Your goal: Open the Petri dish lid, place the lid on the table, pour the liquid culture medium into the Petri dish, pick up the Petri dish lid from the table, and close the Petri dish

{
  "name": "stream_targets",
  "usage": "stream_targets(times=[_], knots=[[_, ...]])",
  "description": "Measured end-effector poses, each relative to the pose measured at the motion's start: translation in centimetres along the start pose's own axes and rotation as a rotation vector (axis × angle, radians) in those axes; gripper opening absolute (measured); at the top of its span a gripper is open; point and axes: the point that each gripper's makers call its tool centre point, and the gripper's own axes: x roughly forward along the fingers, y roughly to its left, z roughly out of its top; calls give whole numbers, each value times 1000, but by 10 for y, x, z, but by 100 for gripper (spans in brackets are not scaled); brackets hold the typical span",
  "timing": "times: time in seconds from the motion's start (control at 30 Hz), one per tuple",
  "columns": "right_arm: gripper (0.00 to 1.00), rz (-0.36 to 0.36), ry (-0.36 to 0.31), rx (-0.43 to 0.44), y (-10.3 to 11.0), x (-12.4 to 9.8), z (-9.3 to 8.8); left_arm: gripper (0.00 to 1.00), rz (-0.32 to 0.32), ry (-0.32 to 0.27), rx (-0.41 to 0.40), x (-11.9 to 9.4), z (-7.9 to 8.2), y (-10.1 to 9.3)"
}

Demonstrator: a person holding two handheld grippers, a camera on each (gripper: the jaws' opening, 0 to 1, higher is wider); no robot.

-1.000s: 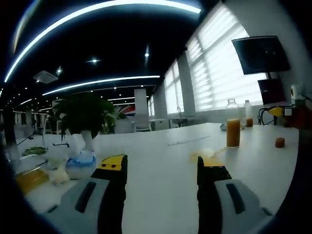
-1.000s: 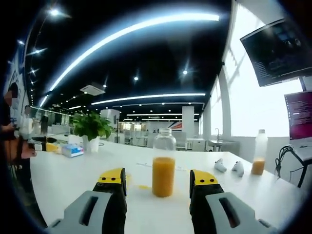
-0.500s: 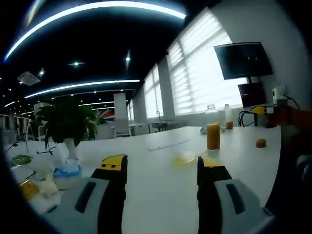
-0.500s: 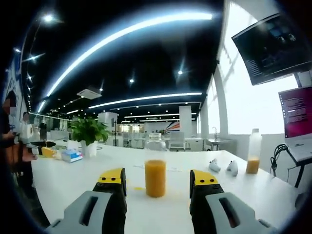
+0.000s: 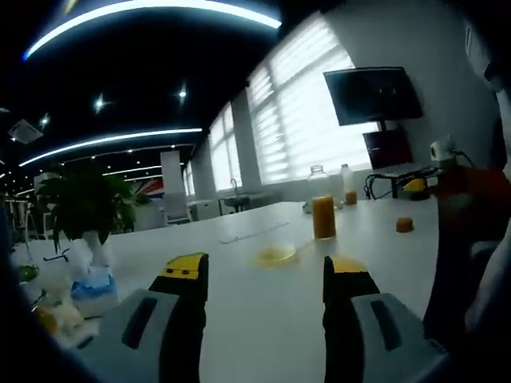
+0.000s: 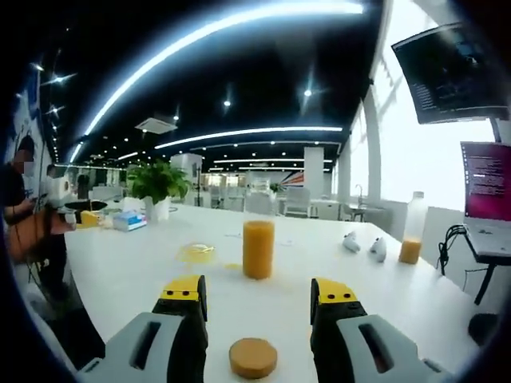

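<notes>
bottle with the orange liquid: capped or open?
Open, as far as the pictures show. The bottle stands upright on the table with no cap on its neck; a round orange cap lies on the table between the right gripper's jaws.

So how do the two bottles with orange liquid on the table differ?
In the right gripper view, the near bottle stands mid-table ahead of the right gripper, uncapped it seems, with a brown cap lying between the jaws; it is mostly full. The far bottle stands by the table's far right edge, slimmer, with liquid only at the bottom. Both are clear and upright.
</notes>
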Motion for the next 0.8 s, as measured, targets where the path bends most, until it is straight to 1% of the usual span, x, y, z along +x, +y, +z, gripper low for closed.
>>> stream_targets(times=[0.13,0.3,0.4,0.5,0.67,0.8], knots=[[47,0,27,4,1,1,-12,50,-9,4,12,1,0,-2],[47,-1,56,10,2,3,-27,50,-21,-5,16,2,4,-4],[47,2,70,17,3,4,-35,50,-29,2,27,4,2,-7],[47,4,81,21,4,5,-42,50,-35,23,48,5,-4,-10],[47,4,114,18,5,6,-56,50,-50,16,30,4,-4,-15],[47,3,153,6,5,8,-71,50,-61,16,21,5,-4,-18]])
